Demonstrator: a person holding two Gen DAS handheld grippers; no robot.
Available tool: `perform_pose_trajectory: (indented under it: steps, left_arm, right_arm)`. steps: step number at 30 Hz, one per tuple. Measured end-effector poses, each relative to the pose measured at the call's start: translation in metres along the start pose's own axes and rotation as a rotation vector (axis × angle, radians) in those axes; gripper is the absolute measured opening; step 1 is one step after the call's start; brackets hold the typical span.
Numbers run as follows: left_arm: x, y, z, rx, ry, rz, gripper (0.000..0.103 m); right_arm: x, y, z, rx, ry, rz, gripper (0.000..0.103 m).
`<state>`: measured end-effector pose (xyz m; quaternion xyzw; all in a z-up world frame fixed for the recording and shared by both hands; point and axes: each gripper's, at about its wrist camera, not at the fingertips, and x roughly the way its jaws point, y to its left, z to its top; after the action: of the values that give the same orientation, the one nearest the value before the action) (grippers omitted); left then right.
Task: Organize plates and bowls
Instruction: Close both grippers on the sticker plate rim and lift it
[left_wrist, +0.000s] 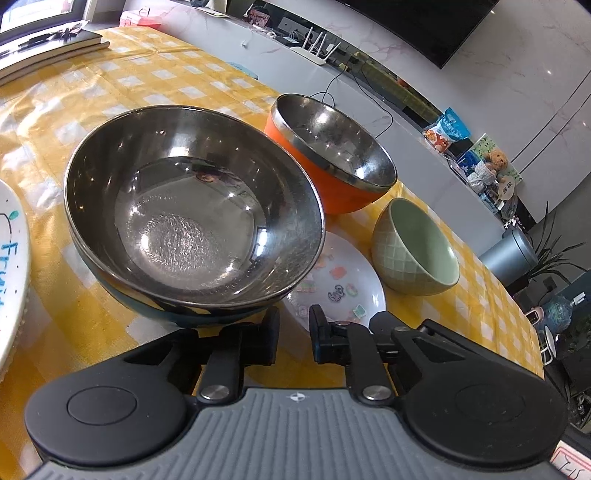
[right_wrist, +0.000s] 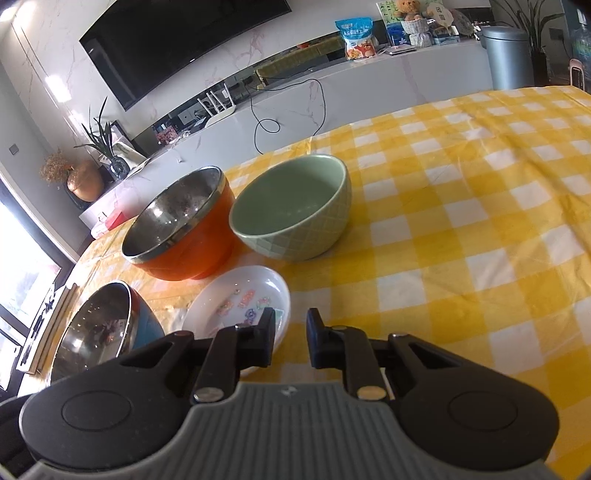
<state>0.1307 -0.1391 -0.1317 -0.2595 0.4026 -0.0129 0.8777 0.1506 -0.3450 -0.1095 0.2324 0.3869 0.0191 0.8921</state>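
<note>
Just now, the left gripper is hovering with its jaws a narrow gap apart and nothing between them, sitting over the near edge of a small white plate with cartoon stickers, right beside a large steel bowl with a teal outside. Likewise, the right gripper is holding its jaws slightly apart and empty above the yellow checked tablecloth, just beside that plate, while an orange steel bowl and a green ceramic bowl are standing side by side behind it.
</note>
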Motion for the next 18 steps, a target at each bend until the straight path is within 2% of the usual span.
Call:
perform_pose_trajectory:
  steps: [4, 6, 11, 18]
  left_arm:
    - [0.0, 0.0, 0.001, -0.003, 0.003, -0.005, 0.013]
    - [0.0, 0.001, 0.002, -0.002, 0.006, -0.008, 0.012]
    - [-0.007, 0.002, 0.001, 0.012, 0.014, -0.014, 0.007]
    - [-0.025, 0.004, -0.005, 0.04, 0.046, -0.039, 0.005]
  right_arm:
    - [0.006, 0.0, 0.001, 0.026, 0.02, -0.003, 0.01]
    - [0.008, 0.0, 0.001, 0.039, 0.029, 0.003, 0.003]
    - [-0.001, 0.002, -0.003, 0.056, 0.024, -0.029, 0.002]
    - [-0.035, 0.005, -0.022, 0.122, 0.0, -0.09, 0.002]
